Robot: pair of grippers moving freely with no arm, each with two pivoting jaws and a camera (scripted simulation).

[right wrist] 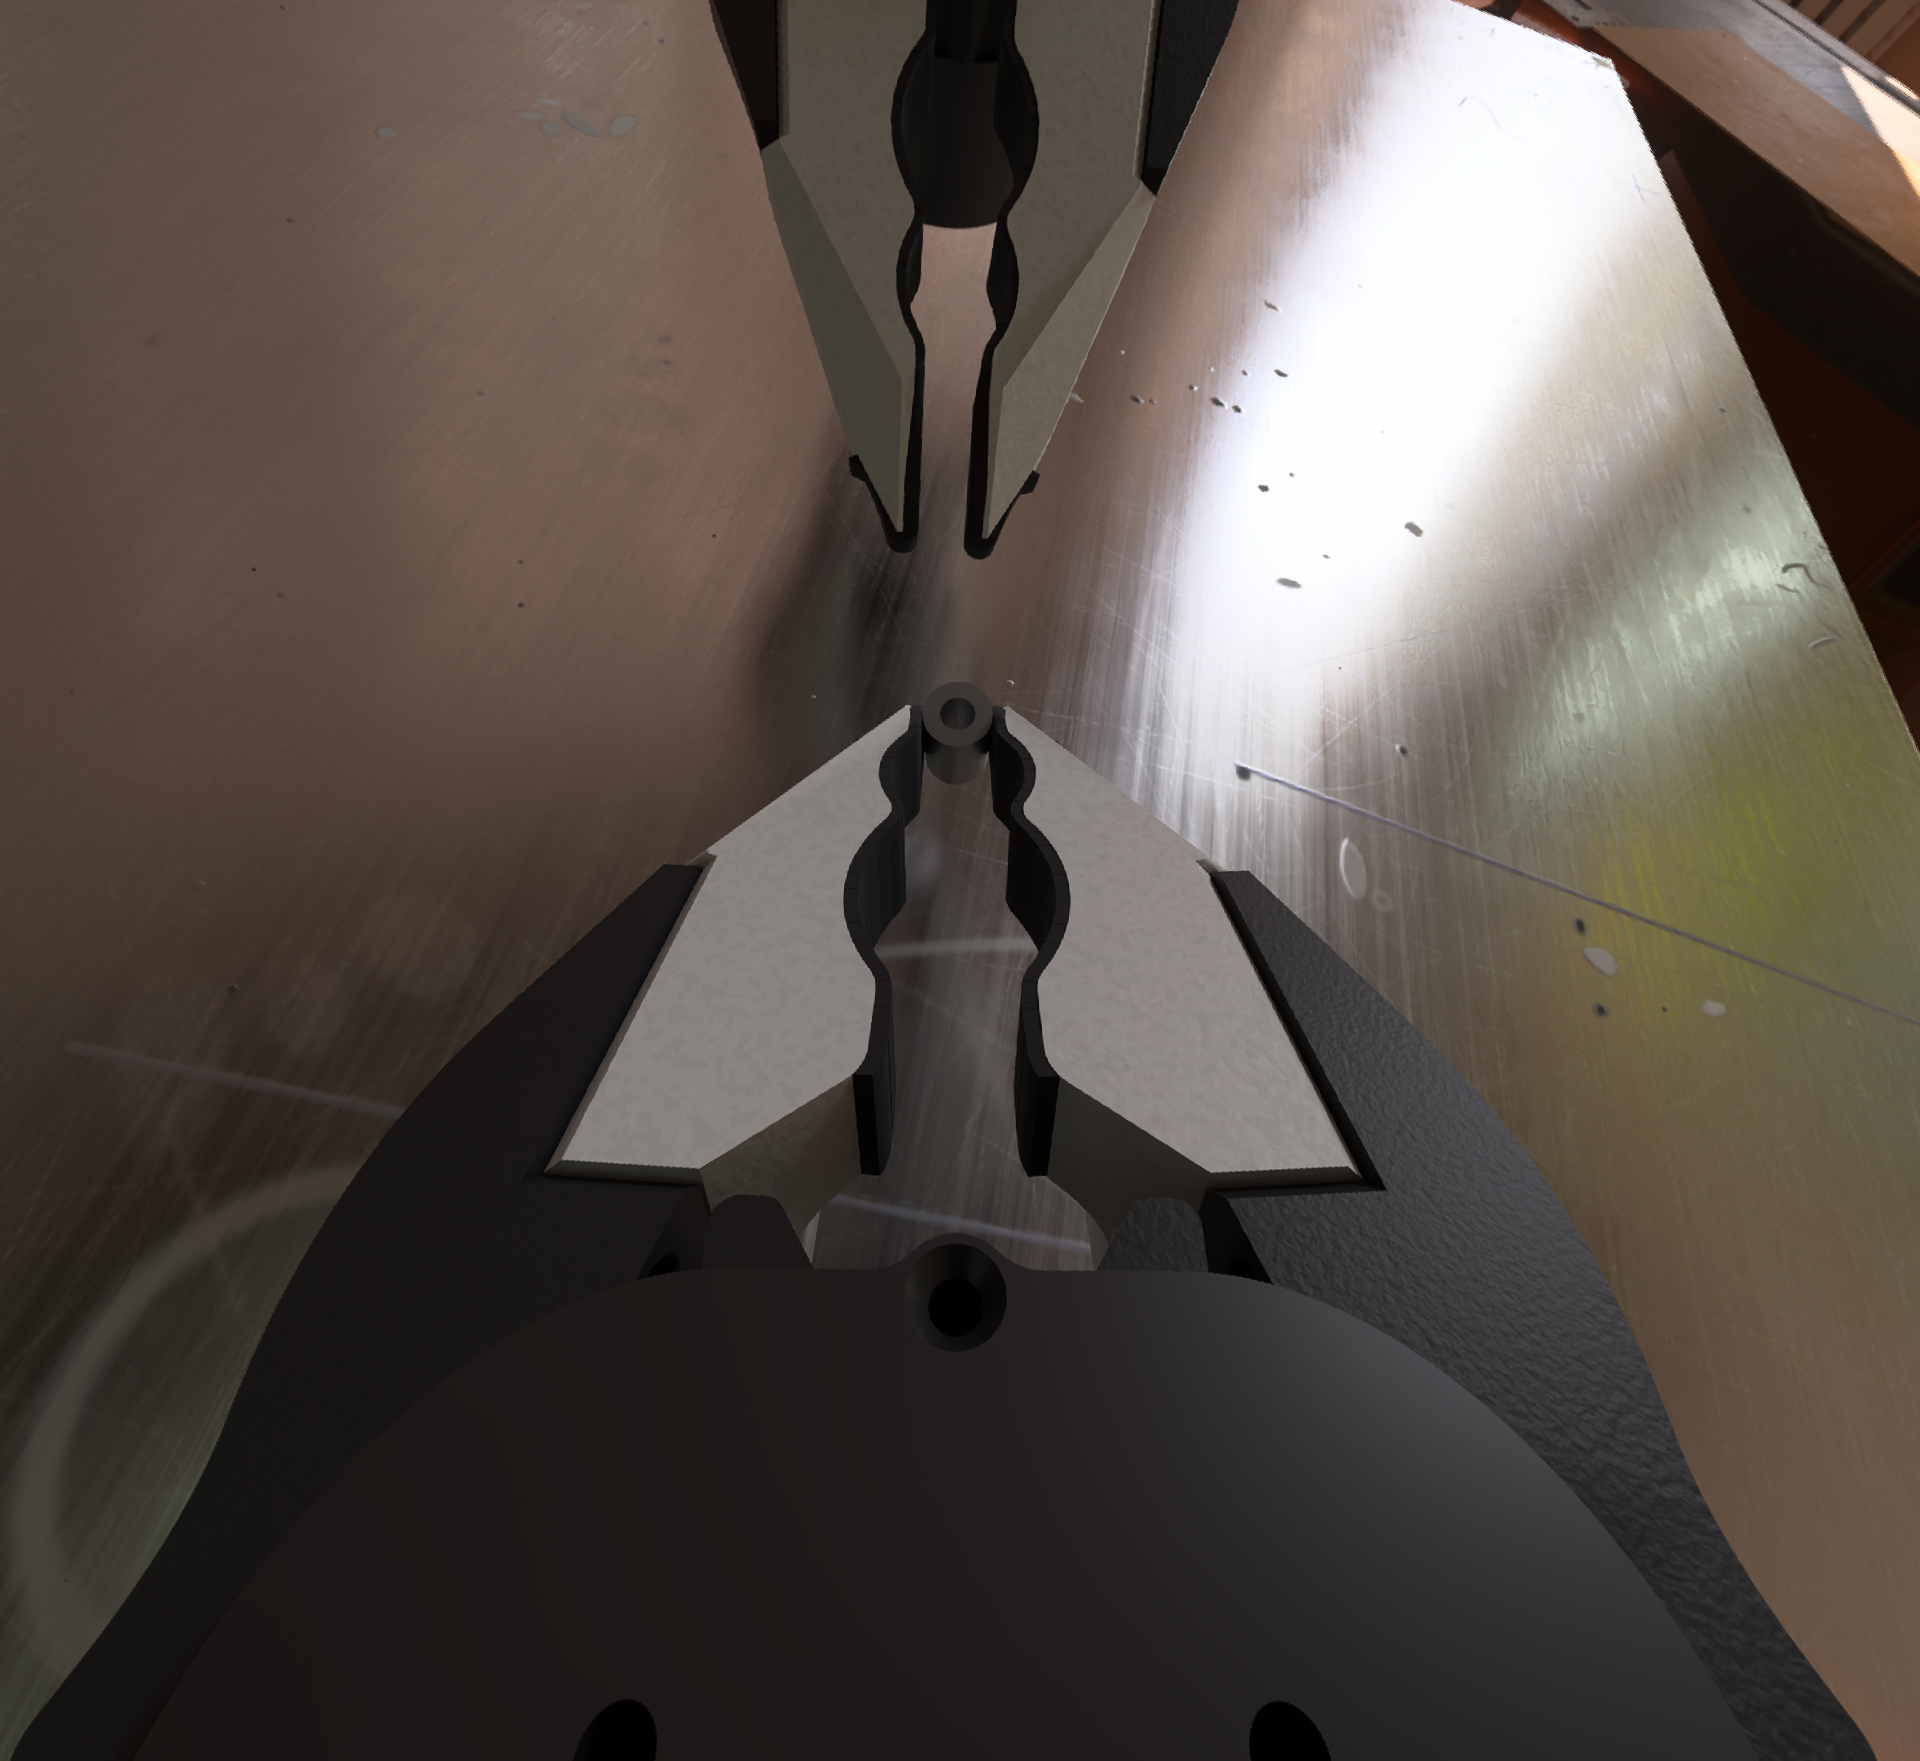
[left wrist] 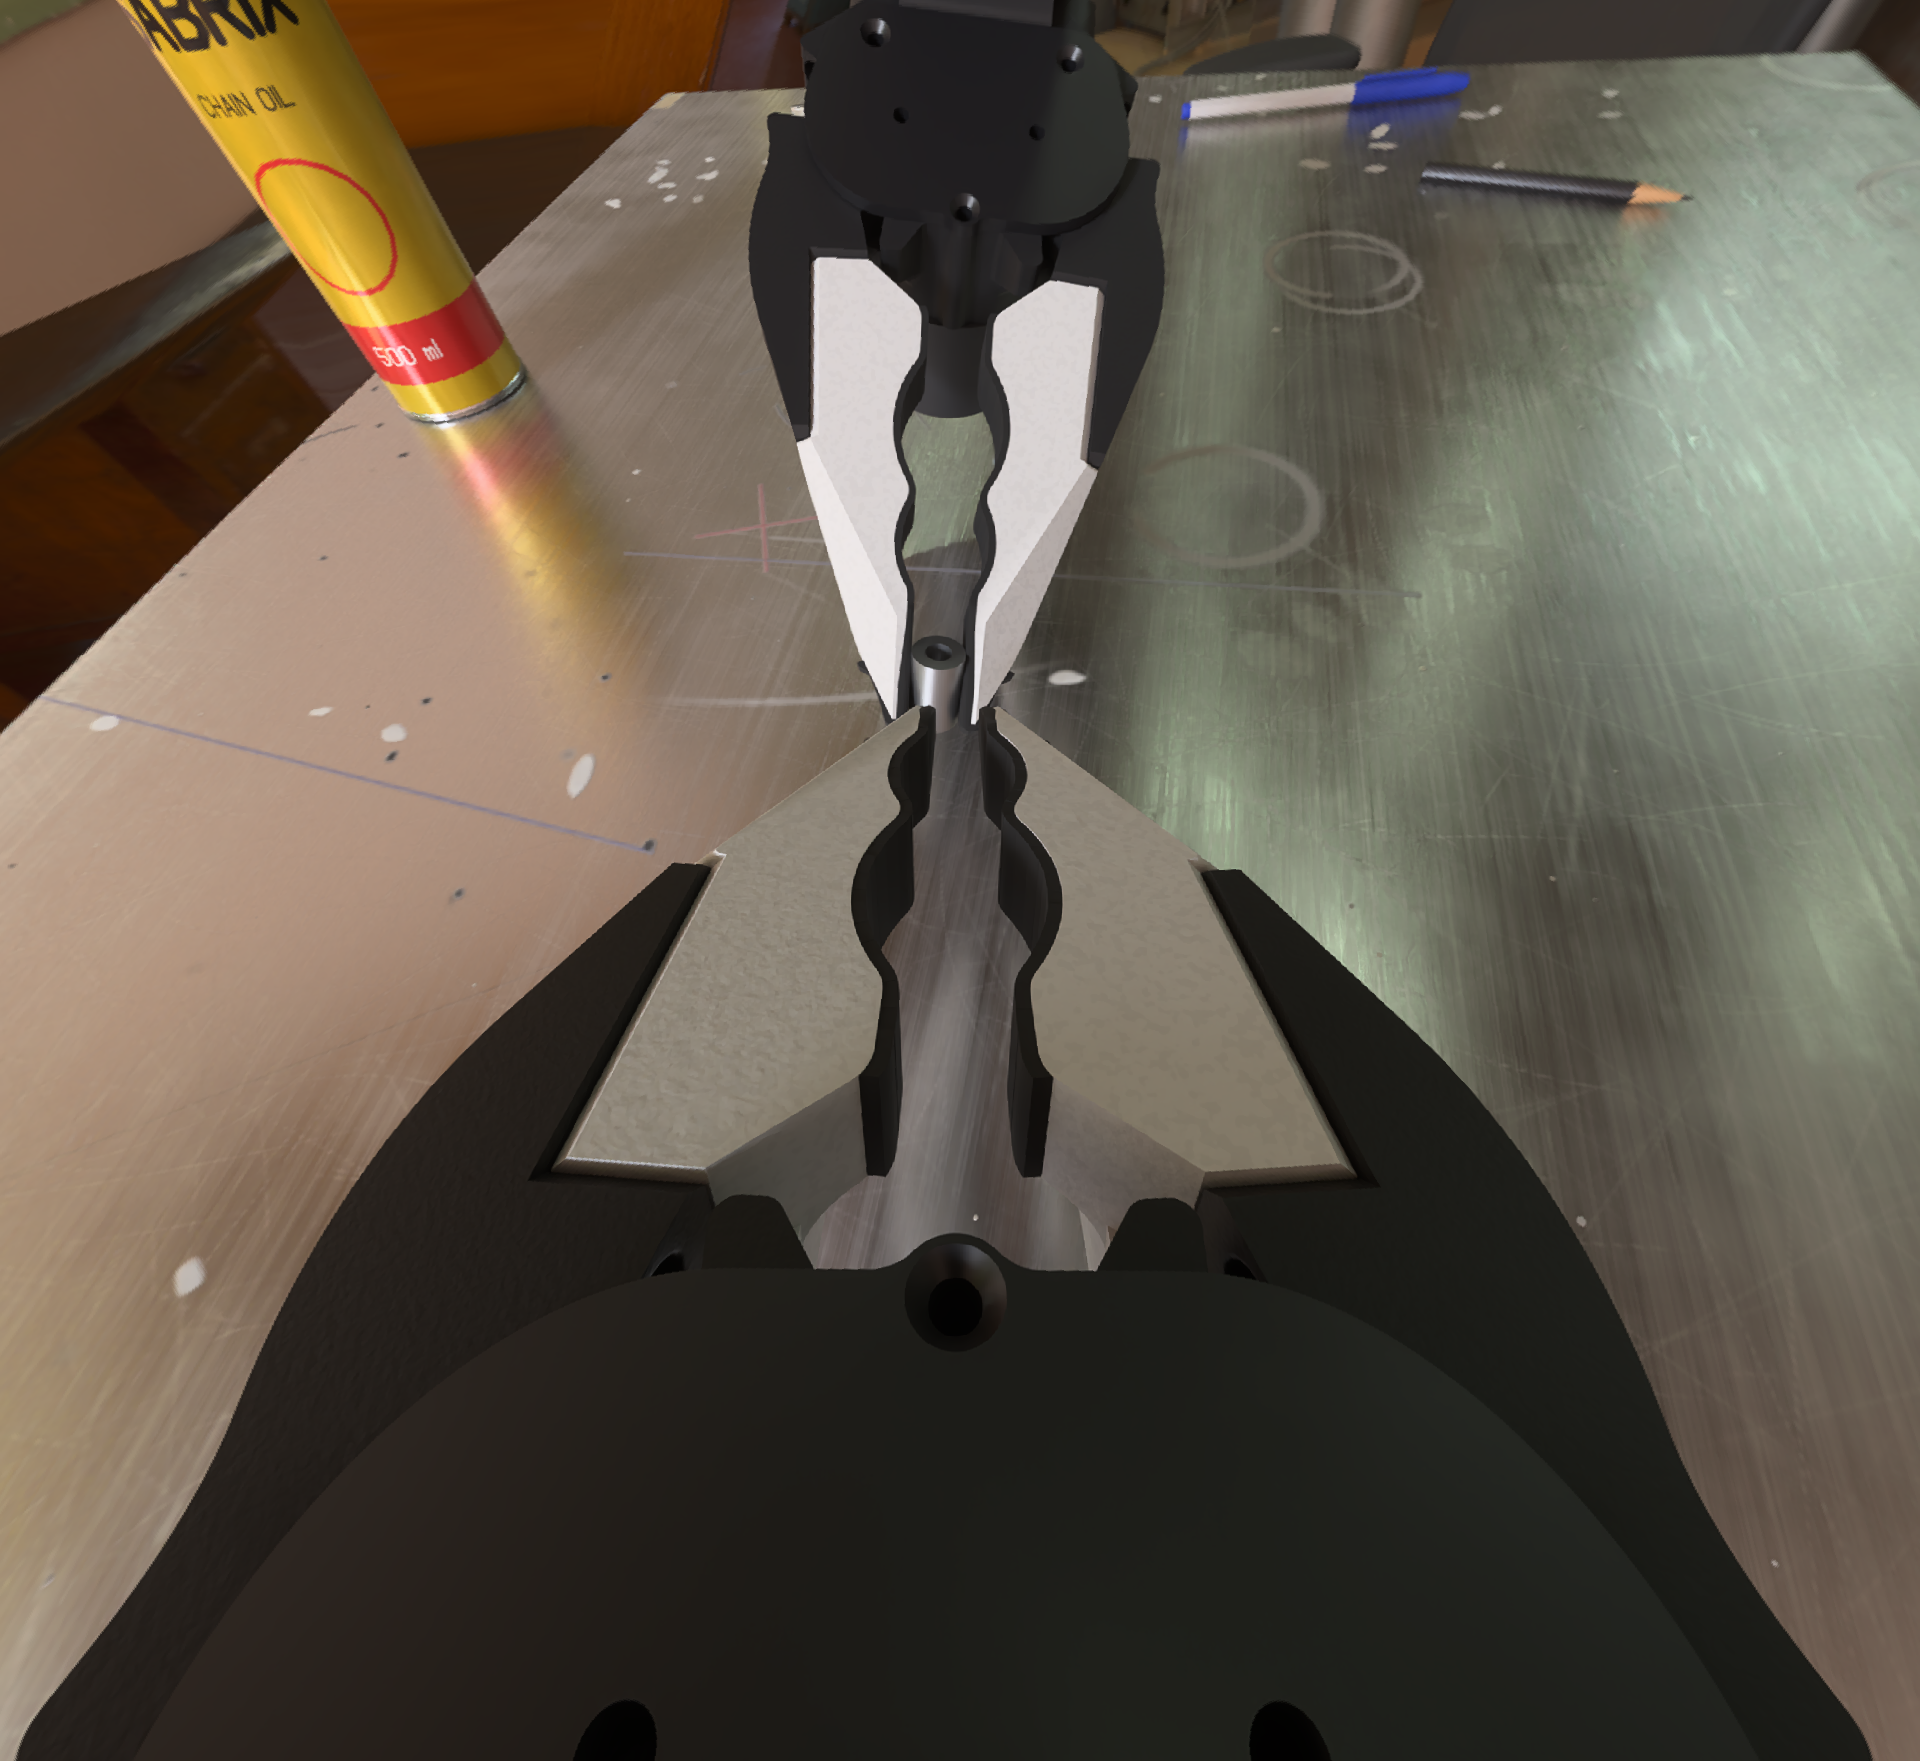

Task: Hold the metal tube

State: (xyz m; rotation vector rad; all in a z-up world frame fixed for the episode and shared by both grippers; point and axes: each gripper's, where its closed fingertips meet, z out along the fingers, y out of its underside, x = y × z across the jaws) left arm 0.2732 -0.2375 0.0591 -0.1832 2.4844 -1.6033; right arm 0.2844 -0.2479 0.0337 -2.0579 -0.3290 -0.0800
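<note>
The metal tube (right wrist: 958, 740) is a short grey cylinder with a hole through it. It stands roughly upright just above the metal table (right wrist: 416, 361). My right gripper (right wrist: 958, 724) is shut on the tube at its very fingertips. In the left wrist view the tube (left wrist: 938, 672) shows between the right gripper's (left wrist: 938, 712) white fingertips. My left gripper (left wrist: 954, 724) faces the right one tip to tip, jaws a narrow gap apart and empty. In the right wrist view the left gripper (right wrist: 940, 542) hangs a short way beyond the tube, not touching it.
A yellow and red spray can (left wrist: 312, 153) stands near the table's (left wrist: 1558, 568) left edge. A blue pen (left wrist: 1330, 96) and a dark pencil (left wrist: 1548, 186) lie at the far right. The table's right edge (right wrist: 1714, 361) drops off to wooden furniture.
</note>
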